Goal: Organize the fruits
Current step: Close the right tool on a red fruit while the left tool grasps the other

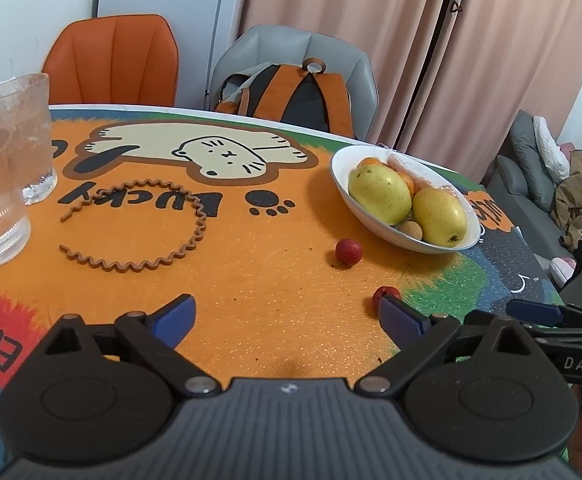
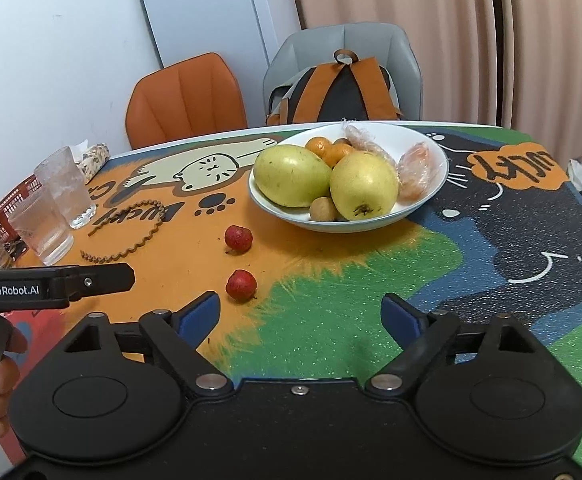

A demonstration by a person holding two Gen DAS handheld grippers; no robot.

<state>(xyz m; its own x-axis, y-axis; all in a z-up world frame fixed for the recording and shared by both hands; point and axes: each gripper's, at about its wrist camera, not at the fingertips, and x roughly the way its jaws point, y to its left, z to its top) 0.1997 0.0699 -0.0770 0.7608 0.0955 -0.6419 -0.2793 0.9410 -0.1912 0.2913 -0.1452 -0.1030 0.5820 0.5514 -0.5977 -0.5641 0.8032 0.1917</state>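
A white bowl (image 1: 341, 184) (image 2: 431, 196) holds two yellow-green pears (image 1: 379, 194) (image 2: 291, 176), oranges (image 2: 327, 150), a small brown fruit (image 2: 323, 210) and wrapped items. Two small red fruits lie loose on the mat: the far one (image 1: 348, 251) (image 2: 238, 239) and the near one (image 1: 385, 294) (image 2: 241, 285). My left gripper (image 1: 287, 316) is open and empty above the mat, its right finger just in front of the near red fruit. My right gripper (image 2: 301, 314) is open and empty, right of the near red fruit.
Two clear glasses (image 1: 19, 136) (image 2: 57, 204) stand at the left. A brown zigzag ring (image 1: 143, 232) (image 2: 131, 232) lies on the cartoon mat (image 1: 251, 280). An orange chair (image 1: 115, 60), a grey chair with a backpack (image 1: 291, 92) and a red basket (image 2: 7, 208) lie beyond.
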